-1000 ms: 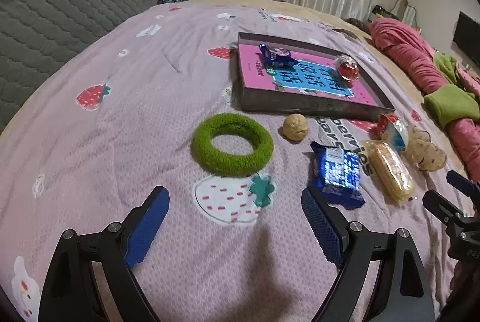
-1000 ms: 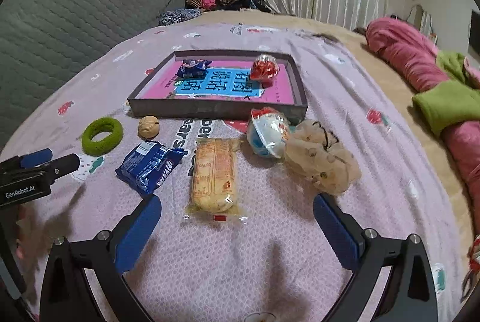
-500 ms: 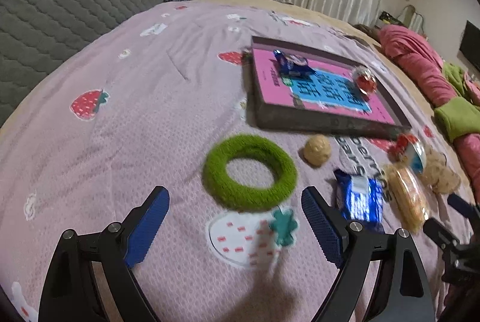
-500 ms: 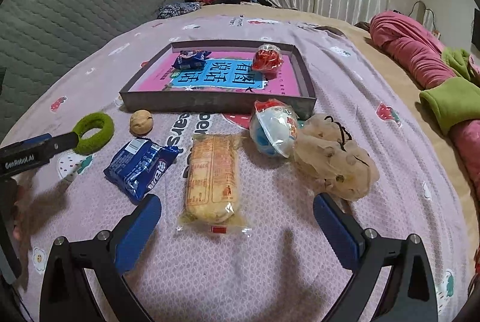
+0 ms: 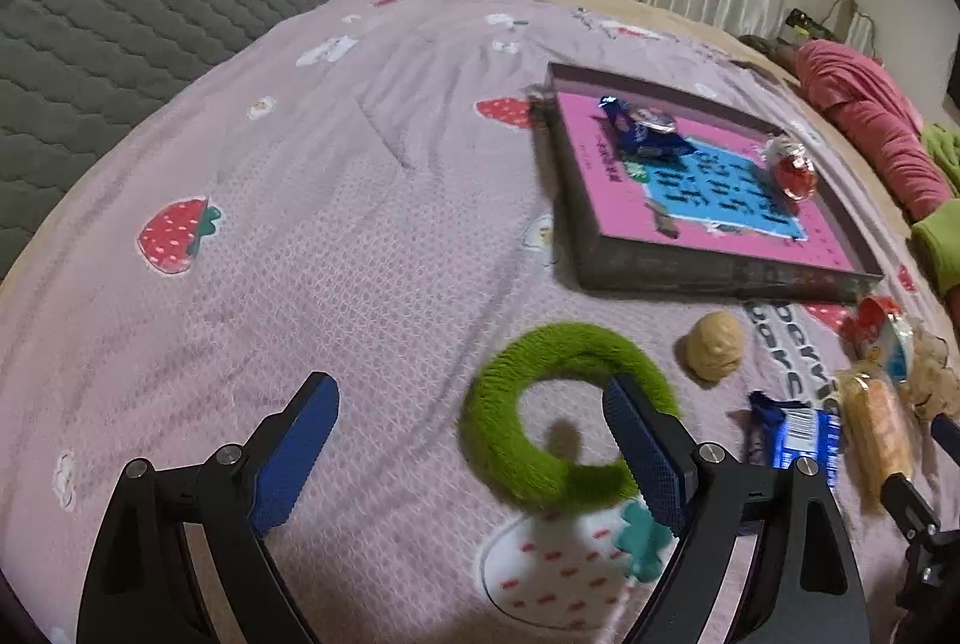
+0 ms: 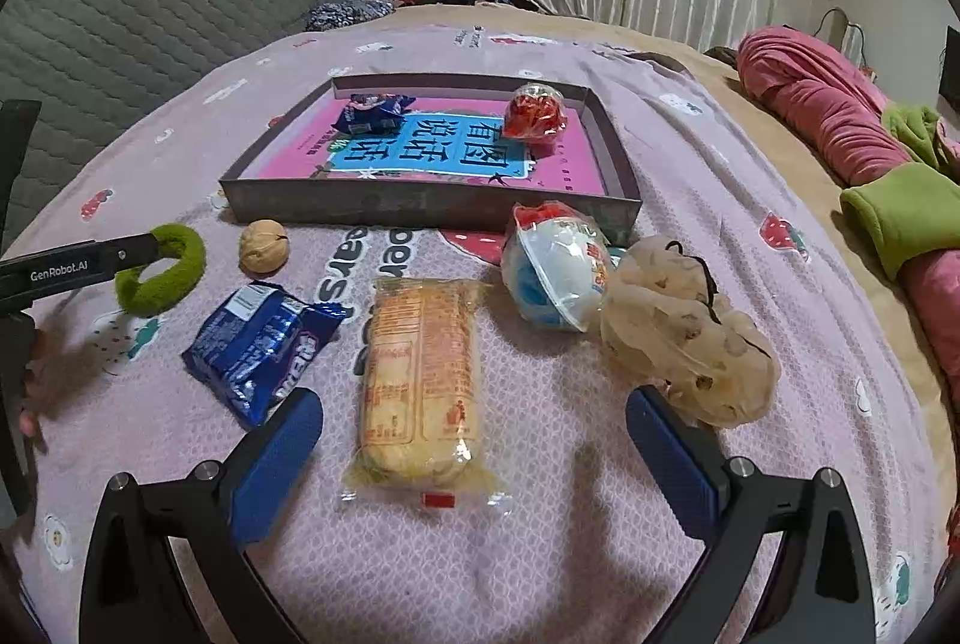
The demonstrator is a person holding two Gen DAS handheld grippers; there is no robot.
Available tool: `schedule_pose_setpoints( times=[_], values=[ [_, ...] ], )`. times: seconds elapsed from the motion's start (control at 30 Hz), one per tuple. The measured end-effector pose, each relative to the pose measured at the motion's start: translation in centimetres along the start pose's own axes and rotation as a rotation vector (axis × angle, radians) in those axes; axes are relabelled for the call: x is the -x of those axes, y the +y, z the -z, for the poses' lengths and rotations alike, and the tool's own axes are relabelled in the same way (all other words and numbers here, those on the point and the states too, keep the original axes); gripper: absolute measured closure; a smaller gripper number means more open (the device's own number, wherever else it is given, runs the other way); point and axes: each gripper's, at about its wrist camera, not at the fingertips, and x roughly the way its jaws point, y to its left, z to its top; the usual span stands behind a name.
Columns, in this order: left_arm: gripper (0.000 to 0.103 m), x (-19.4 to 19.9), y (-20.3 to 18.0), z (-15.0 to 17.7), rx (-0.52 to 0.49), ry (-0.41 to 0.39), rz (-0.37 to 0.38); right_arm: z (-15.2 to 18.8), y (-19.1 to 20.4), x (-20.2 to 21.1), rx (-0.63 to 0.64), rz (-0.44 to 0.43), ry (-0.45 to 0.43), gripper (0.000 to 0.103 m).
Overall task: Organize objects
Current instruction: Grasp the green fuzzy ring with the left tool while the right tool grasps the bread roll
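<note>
One green ring (image 5: pixel 564 410) flat on bed, nearest left tool (image 5: pixel 474 440): spread wide, empty, right finger over its hole; right tool (image 6: pixel 474 458) likewise wide, empty.

Fuzzy, matt green ring (image 5: pixel 564 407) of plush cloth, lying on a soft quilted bedspread (image 5: pixel 336 236) of woven pink fabric. Just right of the ring, a rough, dull walnut (image 6: pixel 264 254), then a glossy crinkled blue foil packet (image 6: pixel 258 344) and a clear shiny plastic-wrapped cake (image 6: pixel 420 380). Beyond the ring, a matt grey cardboard tray (image 6: pixel 420 209) with a smooth printed pink floor.
</note>
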Motion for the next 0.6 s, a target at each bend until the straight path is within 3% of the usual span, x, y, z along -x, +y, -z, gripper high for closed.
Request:
schedule_pose_setpoints(
  times=[0.27,0.6],
  values=[
    [0.013,-2.1,0.4,-0.1,-0.005,0.031,-0.021,-0.2,-0.2,-1.1,-0.028,0.014,0.009,0.001],
    [0.013,-2.3,-0.9,-0.1,-0.061,0.010,-0.034,-0.2,0.6,-2.4,0.009,0.031,0.020,0.001]
  ],
)
